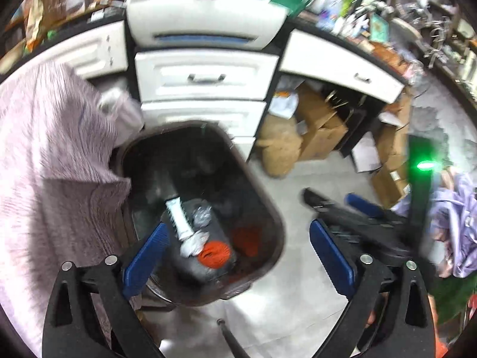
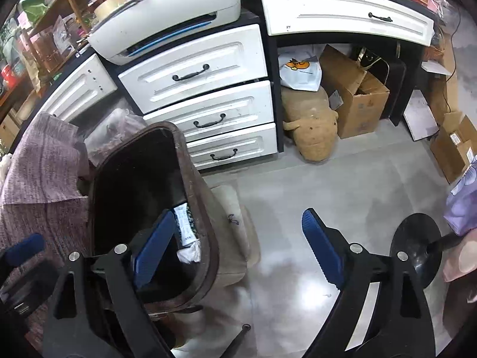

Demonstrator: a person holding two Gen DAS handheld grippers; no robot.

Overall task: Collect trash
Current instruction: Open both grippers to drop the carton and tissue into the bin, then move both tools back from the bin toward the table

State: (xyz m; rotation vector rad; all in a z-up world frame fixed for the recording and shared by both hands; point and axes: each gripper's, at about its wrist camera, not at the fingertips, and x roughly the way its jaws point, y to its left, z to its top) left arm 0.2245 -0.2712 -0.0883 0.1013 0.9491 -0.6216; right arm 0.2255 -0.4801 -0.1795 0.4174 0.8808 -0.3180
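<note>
A dark brown trash bin (image 1: 262,185) stands on the floor by white drawers; it also shows in the right wrist view (image 2: 205,217). Inside lie a white tube (image 1: 179,217), crumpled foil (image 1: 202,213), white paper (image 1: 195,243) and orange scraps (image 1: 216,253). My left gripper (image 1: 238,250) is open and empty, right above the bin's near rim. My right gripper (image 2: 238,247) is open and empty, its left finger over the bin, its right finger over the floor. The right gripper also shows in the left wrist view (image 1: 342,208).
A pink-grey cloth (image 1: 50,155) hangs left of the bin. White drawers (image 2: 208,113) and a printer (image 2: 167,9) stand behind it. Cardboard boxes (image 2: 354,95) and a tan plush toy (image 2: 313,125) sit under the desk. A black round base (image 2: 417,247) stands on the grey floor (image 2: 298,185).
</note>
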